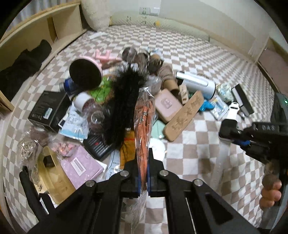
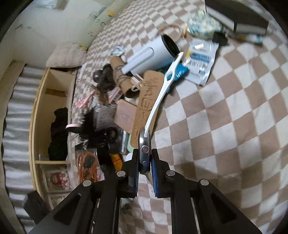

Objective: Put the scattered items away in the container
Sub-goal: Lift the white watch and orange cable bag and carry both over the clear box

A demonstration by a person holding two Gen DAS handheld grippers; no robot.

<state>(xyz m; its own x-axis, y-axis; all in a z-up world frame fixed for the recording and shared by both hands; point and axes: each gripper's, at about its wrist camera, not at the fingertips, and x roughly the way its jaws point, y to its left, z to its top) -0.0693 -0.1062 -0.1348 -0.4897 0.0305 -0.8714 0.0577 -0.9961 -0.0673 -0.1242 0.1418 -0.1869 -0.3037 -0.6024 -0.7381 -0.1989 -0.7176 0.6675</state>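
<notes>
My left gripper is shut on a clear plastic bag of orange cord and holds it above the pile. My right gripper is shut on a smartwatch whose white strap sticks up ahead of it. The right gripper also shows in the left wrist view, off to the right. A heap of scattered items lies on the checkered bed cover: a black feathery thing, a carved wooden board, a white cylinder device. I cannot tell which thing is the container.
A black box, a pink booklet, a pink case and a blue packet lie in the heap. A wooden shelf with dark clothing runs along the bed's left. A pillow sits at the head.
</notes>
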